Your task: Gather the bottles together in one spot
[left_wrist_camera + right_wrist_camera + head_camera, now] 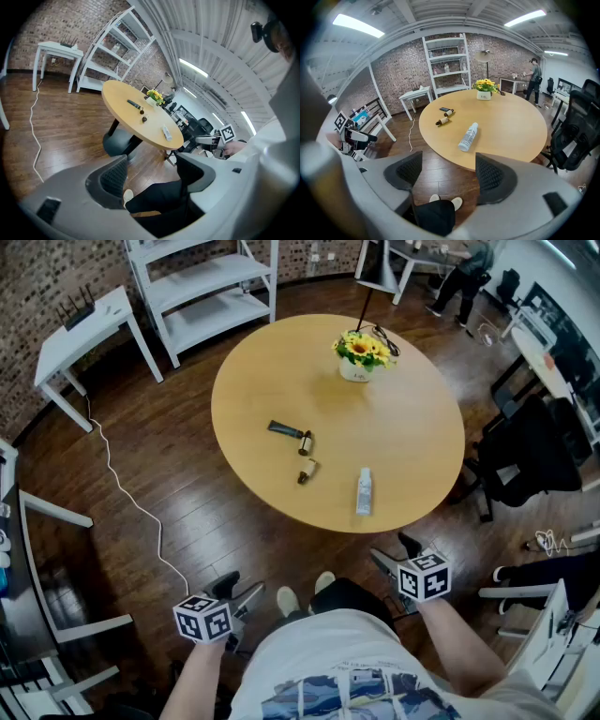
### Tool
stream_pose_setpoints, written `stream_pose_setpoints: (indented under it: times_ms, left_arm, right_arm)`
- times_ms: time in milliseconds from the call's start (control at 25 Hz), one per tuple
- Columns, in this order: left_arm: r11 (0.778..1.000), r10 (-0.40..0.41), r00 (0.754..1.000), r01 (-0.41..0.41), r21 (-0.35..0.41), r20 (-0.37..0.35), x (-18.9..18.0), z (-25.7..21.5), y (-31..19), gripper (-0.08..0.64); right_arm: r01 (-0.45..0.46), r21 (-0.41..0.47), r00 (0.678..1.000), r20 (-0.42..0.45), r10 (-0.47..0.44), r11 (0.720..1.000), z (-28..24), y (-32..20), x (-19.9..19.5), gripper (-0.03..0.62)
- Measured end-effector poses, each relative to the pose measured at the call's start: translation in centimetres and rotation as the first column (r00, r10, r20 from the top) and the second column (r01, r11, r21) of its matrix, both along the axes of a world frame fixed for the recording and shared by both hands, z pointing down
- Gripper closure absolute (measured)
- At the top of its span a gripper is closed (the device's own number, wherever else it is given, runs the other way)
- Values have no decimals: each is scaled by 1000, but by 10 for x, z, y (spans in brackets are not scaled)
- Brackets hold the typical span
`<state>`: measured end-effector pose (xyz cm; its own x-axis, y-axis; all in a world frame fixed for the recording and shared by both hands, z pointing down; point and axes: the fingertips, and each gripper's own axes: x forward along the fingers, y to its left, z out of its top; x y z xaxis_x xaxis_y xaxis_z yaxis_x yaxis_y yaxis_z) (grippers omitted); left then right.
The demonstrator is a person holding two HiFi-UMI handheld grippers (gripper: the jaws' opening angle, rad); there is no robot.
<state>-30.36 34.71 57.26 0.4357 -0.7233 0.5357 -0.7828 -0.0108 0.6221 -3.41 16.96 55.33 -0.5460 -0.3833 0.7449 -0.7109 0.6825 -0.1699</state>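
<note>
Three bottles lie apart on the round wooden table. A clear bottle with a white label rests near the front edge. A small brown bottle lies left of it. Farther back is a long dark bottle with a brown end. Both grippers hang below the table's near edge, well short of the bottles. My left gripper is open and empty. So is my right gripper.
A pot of yellow flowers stands at the table's far side. A black office chair is at the right, white shelves and a white side table at the back left. A white cable runs over the wood floor.
</note>
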Motion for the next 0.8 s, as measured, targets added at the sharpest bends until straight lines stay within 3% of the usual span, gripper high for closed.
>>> stream_pose_setpoints:
  times_ms: [120,280,480,640,800]
  left_arm:
    - [999,22,1000,-22,36,18,7,-7,-41,244]
    - [998,58,998,-59,24,36,20,-14,-99,244]
    - [994,97,993,-100,40,66,36,-40,-174,243]
    - [982,184,968,-188,8,172,49,-51,-235,236]
    - [961,273,944,-277,-1,186,82,-55,-296,233]
  right_arm:
    - [13,-5,1000,-1,-13,1000,16,-35,-10,230]
    - [32,-27,999,-40,-33,999,46,-88,-25,230]
    - [20,-112,995,-99,-31,993,98,-153,-47,230]
    - [15,-188,997,-72,-29,982,124,-181,-64,279]
    - [43,-203,993,-98,-64,978,130,-189,-57,348]
